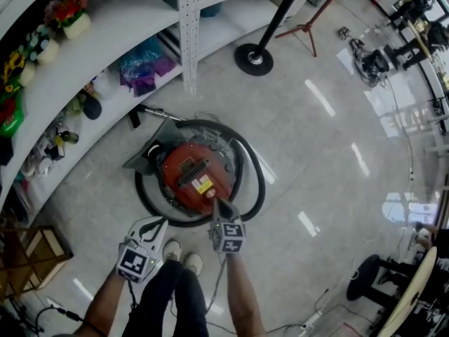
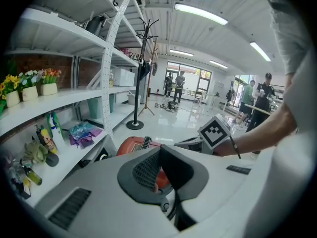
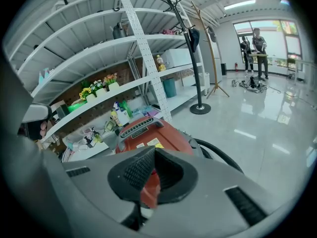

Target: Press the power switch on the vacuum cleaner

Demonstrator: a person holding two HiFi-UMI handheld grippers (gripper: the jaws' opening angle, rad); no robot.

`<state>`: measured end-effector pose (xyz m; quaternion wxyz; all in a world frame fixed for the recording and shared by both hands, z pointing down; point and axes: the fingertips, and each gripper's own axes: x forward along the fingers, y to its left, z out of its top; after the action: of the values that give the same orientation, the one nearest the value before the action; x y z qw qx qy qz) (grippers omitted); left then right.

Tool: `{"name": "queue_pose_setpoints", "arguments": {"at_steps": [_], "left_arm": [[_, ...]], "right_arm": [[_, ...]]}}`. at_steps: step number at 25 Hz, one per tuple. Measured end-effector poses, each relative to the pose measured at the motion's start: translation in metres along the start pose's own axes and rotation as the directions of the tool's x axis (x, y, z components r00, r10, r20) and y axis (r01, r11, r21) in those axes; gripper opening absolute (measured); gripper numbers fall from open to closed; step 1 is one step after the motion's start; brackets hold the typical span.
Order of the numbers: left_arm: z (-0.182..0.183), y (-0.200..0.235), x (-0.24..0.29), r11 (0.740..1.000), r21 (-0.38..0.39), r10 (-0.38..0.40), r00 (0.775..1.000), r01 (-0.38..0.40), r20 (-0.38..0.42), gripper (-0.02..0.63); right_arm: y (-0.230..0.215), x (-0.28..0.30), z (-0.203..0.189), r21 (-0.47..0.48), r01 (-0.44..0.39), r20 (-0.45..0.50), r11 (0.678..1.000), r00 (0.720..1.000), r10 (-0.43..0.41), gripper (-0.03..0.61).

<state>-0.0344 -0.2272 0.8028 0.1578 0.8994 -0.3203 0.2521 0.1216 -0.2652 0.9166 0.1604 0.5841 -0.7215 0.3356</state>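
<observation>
Two tongs are in play, and both have their jaws drawn together, holding nothing. The right tongs (image 1: 217, 206) point their tip at the near edge of the red vacuum (image 1: 188, 168), touching it or just above it; the head view cannot settle which. The left tongs (image 1: 157, 225) hang just beside the hose (image 1: 257, 168) and well clear of the body. The vacuum sits on the floor (image 1: 316, 153) beside the shelf (image 1: 105, 55), with the hose coiled round it.

The switch itself cannot be made out. It probably lies at the near end, close to the yellow label (image 1: 203, 186), under or beside the right tip. The step in hand looks like the press itself.

Closed jaws suit it, since they make one blunt point that will not straddle or slip off a small button. The push should go straight down along the tongs, not at a slant, because the domed lid would let a slanted tip skid off. A short, firm push until the switch gives should be enough. Leaning harder could roll the vacuum on the glossy floor. The left tongs could steady the rim if it shifts, but they should stay off the hose.
</observation>
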Motion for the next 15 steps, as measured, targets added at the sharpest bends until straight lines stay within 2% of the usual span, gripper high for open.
{"name": "queue_pose_setpoints", "arguments": {"at_steps": [8, 15], "left_arm": [[0.022, -0.008, -0.011, 1.000, 0.024, -0.009, 1.000, 0.009, 0.014, 0.006], [0.049, -0.018, -0.028, 1.000, 0.013, 0.003, 0.999, -0.003, 0.042, 0.006]], "right_arm": [[0.017, -0.040, 0.020, 0.006, -0.011, 0.039, 1.000, 0.999, 0.010, 0.012], [0.032, -0.088, 0.046, 0.011, -0.018, 0.083, 1.000, 0.996, 0.017, 0.011]]}}
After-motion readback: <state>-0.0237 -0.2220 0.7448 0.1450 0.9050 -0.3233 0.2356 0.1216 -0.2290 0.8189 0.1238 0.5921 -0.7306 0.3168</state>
